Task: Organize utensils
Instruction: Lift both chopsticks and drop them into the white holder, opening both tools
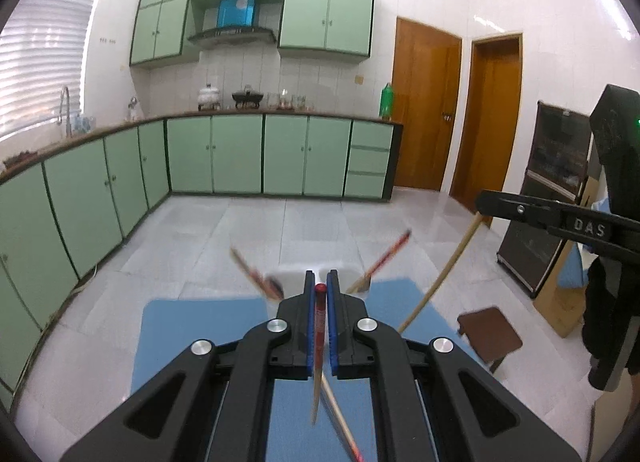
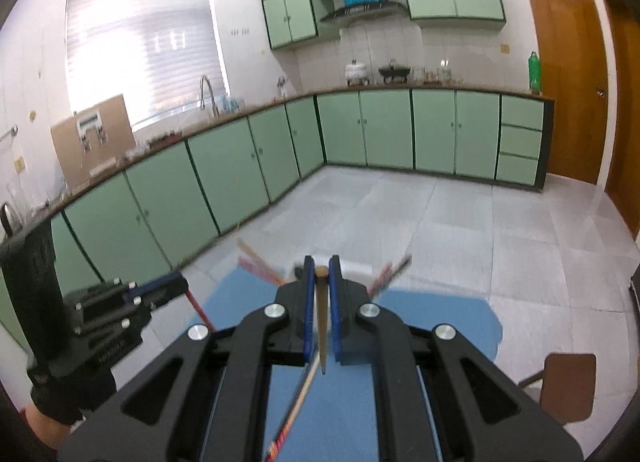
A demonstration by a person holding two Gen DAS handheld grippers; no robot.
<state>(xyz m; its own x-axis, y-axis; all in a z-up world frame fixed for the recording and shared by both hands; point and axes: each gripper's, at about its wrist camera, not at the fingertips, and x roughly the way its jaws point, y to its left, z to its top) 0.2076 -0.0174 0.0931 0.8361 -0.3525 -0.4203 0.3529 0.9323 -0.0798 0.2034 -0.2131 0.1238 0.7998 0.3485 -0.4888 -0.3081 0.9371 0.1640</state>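
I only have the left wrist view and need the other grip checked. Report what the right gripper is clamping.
Observer: The right gripper is shut on a plain tan chopstick, pinched between its blue pads.
Operator: Now describe my left gripper from outside.
Observer: Below the left gripper, its red chopstick slants down toward the blue mat.
Operator: Name anything on the counter outside my frame.
Observer: A cardboard sheet leans against the wall beside the window.

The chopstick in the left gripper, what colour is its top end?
Red chopstick, shown best in the left wrist view.
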